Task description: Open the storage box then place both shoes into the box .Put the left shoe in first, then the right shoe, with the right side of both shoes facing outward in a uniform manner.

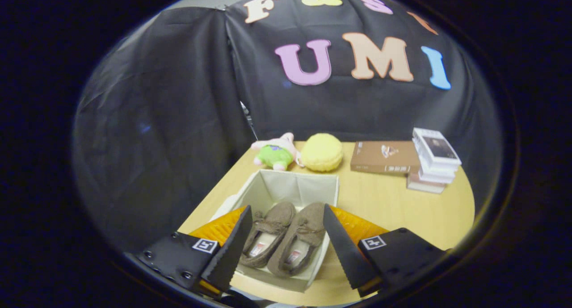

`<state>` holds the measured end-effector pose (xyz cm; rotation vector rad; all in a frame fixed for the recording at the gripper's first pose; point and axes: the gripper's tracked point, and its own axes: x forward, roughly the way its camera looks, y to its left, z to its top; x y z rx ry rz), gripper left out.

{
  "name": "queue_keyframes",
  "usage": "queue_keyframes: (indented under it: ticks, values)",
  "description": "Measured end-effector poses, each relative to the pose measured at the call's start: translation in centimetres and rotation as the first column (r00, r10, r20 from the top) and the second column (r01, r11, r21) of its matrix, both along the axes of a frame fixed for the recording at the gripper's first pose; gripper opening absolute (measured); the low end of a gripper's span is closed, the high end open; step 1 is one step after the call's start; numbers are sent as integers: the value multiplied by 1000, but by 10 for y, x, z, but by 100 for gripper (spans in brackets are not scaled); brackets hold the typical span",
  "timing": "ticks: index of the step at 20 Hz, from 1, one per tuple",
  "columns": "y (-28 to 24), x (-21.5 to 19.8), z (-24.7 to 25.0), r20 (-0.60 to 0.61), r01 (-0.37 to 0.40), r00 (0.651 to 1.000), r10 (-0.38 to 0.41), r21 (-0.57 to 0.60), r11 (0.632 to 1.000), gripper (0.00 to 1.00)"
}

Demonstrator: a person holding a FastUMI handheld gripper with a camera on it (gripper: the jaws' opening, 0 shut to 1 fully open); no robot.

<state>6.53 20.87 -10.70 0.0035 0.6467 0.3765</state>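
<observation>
1. Gripper [286, 236] fingers stand wide apart, holding nothing, hovering above the near end of the storage box [292, 187].
2. Storage box is open, pale lining visible, sitting on the wooden table [402, 209]; its near end falls between the fingers.
3. Both brown shoes lie inside the box side by side, soles down, toes pointing away toward the far wall of the box: left-hand shoe [268, 236], right-hand shoe [300, 241]. They touch or nearly touch along their inner sides.
4. Judgement: placement looks done or close to done; which shoe is the left one cannot be told for sure from here.
5. Beyond the box: green-and-pink plush toy [275, 154], yellow round cushion [321, 152], brown book [385, 157], stack of books [433, 160]. All well apart from the box.
6. Risk: dropping the open fingers lower could snag a heel or the soft box rim and drag the box across the table.
7. Risk: nudging one shoe would tilt it onto the other and spoil the uniform facing.
</observation>
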Motion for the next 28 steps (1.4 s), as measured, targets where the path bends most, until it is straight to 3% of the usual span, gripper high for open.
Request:
queue_keyframes:
  ticks: [4,15,20,28]
  values:
    - [-37,0,45,146,-11,989,10,7,1000,100]
    - [-204,5,135,453,169,879,-149,-5,986,100]
    - [-271,-5,150,520,253,826,-217,1,968,100]
    - [-334,-19,153,533,325,789,-306,61,944,100]
